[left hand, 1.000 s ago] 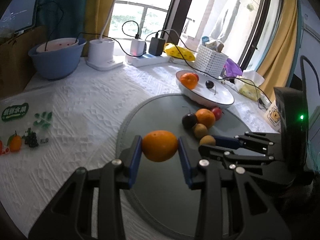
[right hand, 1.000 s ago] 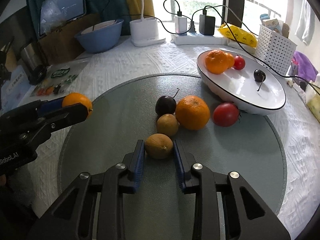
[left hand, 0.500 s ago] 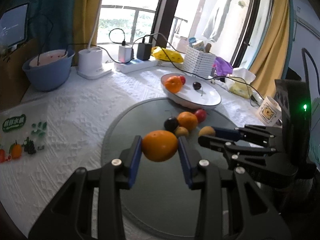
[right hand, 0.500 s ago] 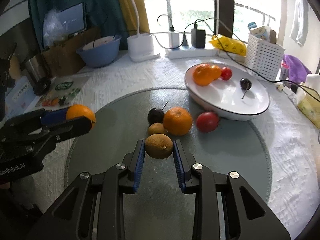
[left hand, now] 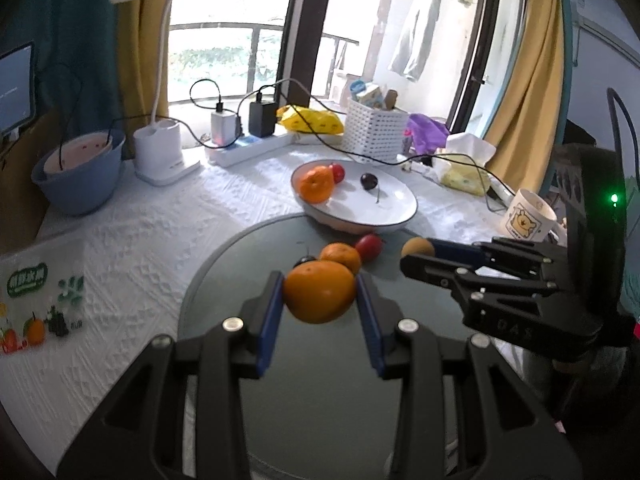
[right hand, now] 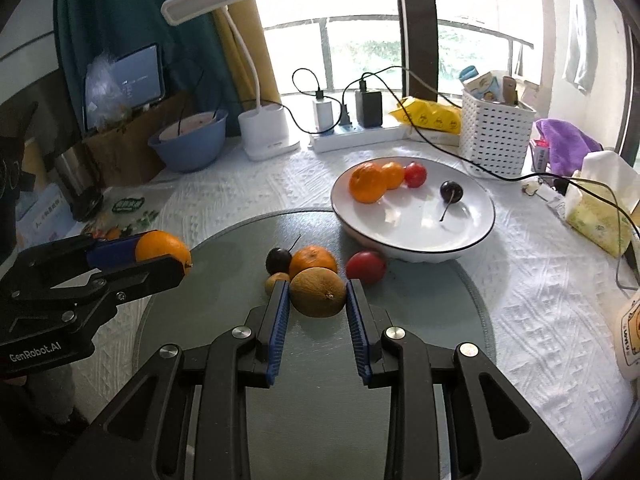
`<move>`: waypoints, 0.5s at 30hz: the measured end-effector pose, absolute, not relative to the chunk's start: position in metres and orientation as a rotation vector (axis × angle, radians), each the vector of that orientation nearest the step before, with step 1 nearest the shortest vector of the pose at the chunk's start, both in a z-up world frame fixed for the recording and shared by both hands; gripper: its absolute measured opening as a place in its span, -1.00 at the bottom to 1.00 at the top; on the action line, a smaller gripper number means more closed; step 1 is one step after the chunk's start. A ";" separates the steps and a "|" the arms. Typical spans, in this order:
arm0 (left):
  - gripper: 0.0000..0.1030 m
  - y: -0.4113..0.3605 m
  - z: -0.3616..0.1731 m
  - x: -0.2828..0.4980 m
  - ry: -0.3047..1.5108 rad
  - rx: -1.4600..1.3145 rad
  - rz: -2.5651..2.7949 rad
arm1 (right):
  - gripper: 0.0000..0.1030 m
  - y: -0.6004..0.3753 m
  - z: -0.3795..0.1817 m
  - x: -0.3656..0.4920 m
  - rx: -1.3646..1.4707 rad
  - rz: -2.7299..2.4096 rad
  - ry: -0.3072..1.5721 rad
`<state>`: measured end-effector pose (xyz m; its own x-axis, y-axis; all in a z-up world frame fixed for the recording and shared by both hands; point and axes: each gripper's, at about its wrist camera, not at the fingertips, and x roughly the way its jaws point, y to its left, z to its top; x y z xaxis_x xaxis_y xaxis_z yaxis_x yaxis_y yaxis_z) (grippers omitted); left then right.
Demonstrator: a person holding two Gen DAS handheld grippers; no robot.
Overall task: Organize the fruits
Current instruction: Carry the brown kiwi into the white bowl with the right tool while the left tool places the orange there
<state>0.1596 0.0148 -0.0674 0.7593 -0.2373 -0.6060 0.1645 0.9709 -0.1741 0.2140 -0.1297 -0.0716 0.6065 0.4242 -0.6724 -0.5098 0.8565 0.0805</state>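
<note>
The left claw (left hand: 320,300) pinches an orange (left hand: 319,297) above the round mat (right hand: 420,320). The right claw (right hand: 318,300) pinches a brown fruit (right hand: 318,297). The white plate (right hand: 460,236) on the desk holds two oranges, a tomato and a cherry (right hand: 451,191).

The left gripper (left hand: 320,298) is held raised and level, its blue-padded fingers (left hand: 269,318) clamped at 9 and 3 o'clock on an orange (left hand: 319,297). The right gripper (right hand: 318,298) is likewise held aloft, its ribbed pads (right hand: 357,330) closed on a brownish round fruit (right hand: 318,297). Each gripper is seen at the other's side, pointed inward
</note>
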 end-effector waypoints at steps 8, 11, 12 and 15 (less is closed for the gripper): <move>-0.27 0.000 -0.048 0.165 0.643 -0.086 -0.233 | -0.40 -0.148 -0.056 0.218 -0.109 0.526 0.709; -0.27 -0.006 -0.044 0.169 0.638 -0.076 -0.240 | -0.40 -0.155 -0.050 0.222 -0.103 0.516 0.693; -0.27 -0.007 -0.043 0.170 0.637 -0.071 -0.242 | -0.40 -0.158 -0.049 0.223 -0.100 0.514 0.689; -0.27 -0.012 -0.041 0.179 0.640 -0.059 -0.247 | -0.40 -0.163 -0.046 0.227 -0.091 0.506 0.681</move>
<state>0.1785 -0.0116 -0.0407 0.7738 -0.2465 -0.5835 0.2103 0.9689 -0.1304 0.2274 -0.1635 -0.0455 0.6612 0.4175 -0.6233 -0.4759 0.8757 0.0818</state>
